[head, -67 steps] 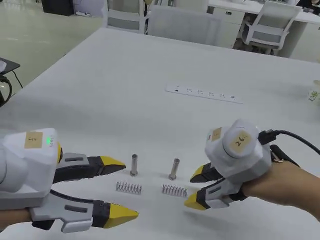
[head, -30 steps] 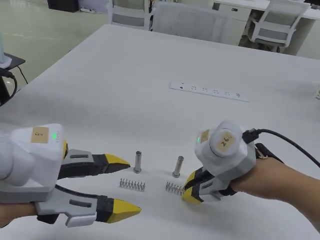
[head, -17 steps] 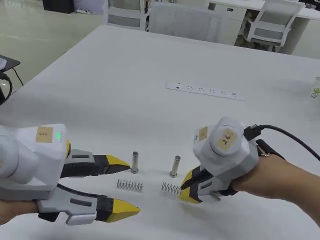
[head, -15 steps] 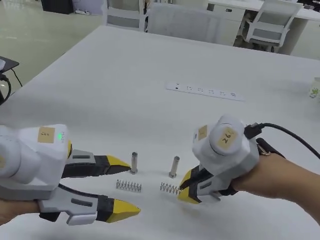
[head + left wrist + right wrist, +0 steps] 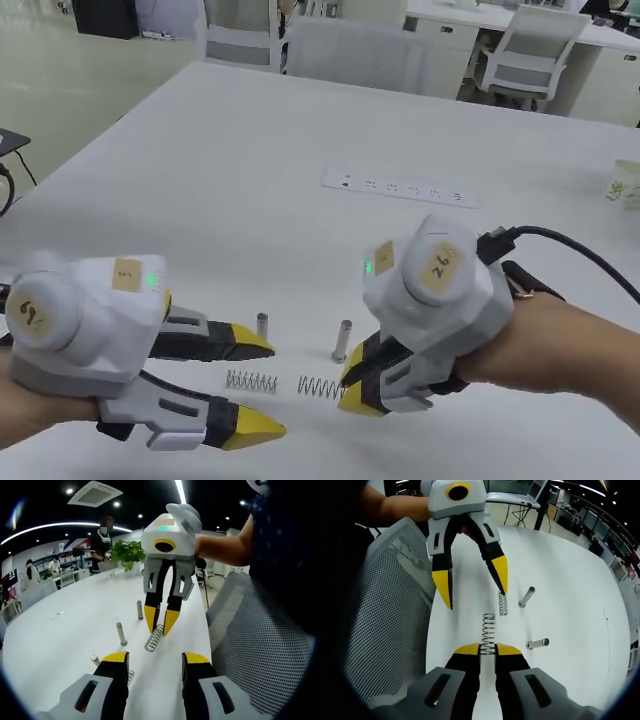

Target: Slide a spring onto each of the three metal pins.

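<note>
Presently, by descending size:

1. Table [image 5: 250, 130]: white, and everything listed stands or lies on it.
2. Right gripper [image 5: 487, 649]: jaws pinched on the near end of the held spring [image 5: 488, 627]. It is the nearer of the two grippers to the middle pin.
3. Left gripper [image 5: 156, 656]: jaws spread with nothing between them, facing the right one. The loose spring [image 5: 250, 381] lies flat just ahead of its tips.
4. Power strip [image 5: 400, 188]: well apart, far side of the table.
5. Pins: three, upright, in a row in the left gripper view, namely first pin [image 5: 95, 659], middle pin [image 5: 121, 633] and far pin [image 5: 139, 609].
6. Held spring: its long axis runs straight out from the right jaws toward the left gripper, roughly along the pin row, with the middle pin just beside it. The spring lies level and the pin stands upright, so the free end probably must be tipped up and over the pin's top.

In the head view the right gripper's housing covers the pinch and the far pin. Whether the held spring rests on the table or is lifted cannot be told.
</note>
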Demonstrator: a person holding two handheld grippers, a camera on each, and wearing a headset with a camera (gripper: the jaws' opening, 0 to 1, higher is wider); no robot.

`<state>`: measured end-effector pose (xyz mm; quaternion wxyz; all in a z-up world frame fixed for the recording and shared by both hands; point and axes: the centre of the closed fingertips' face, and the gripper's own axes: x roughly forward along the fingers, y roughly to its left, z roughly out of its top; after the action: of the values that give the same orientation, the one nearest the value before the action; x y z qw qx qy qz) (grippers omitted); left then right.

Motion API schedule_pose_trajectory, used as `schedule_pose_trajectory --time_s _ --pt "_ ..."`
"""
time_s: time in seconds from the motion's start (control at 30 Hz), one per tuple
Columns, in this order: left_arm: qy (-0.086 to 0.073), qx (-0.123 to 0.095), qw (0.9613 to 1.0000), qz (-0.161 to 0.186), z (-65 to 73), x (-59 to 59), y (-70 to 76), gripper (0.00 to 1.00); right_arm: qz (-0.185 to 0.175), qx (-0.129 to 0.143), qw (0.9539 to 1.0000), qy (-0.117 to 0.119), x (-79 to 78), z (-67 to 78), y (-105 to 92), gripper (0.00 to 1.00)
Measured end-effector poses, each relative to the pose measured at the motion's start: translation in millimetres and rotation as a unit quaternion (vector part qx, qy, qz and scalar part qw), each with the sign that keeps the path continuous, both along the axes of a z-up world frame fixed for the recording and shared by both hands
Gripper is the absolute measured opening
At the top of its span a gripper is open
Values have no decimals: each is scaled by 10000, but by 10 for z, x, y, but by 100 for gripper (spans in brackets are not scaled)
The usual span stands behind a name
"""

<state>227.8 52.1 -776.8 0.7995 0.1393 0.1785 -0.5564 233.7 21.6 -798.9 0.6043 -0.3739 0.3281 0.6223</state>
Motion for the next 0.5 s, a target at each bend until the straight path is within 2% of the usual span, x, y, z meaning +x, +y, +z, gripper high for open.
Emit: schedule_pose_trajectory --time_s 0.17,0.5 --pt "-16 79 9999 -136 -22 -11 -51 34 94 -43 9999 -9 -48 36 40 8" --pt "-130 194 9991 -363 -65 -41 -129 22 222 -170 9996 13 -123 35 69 8"
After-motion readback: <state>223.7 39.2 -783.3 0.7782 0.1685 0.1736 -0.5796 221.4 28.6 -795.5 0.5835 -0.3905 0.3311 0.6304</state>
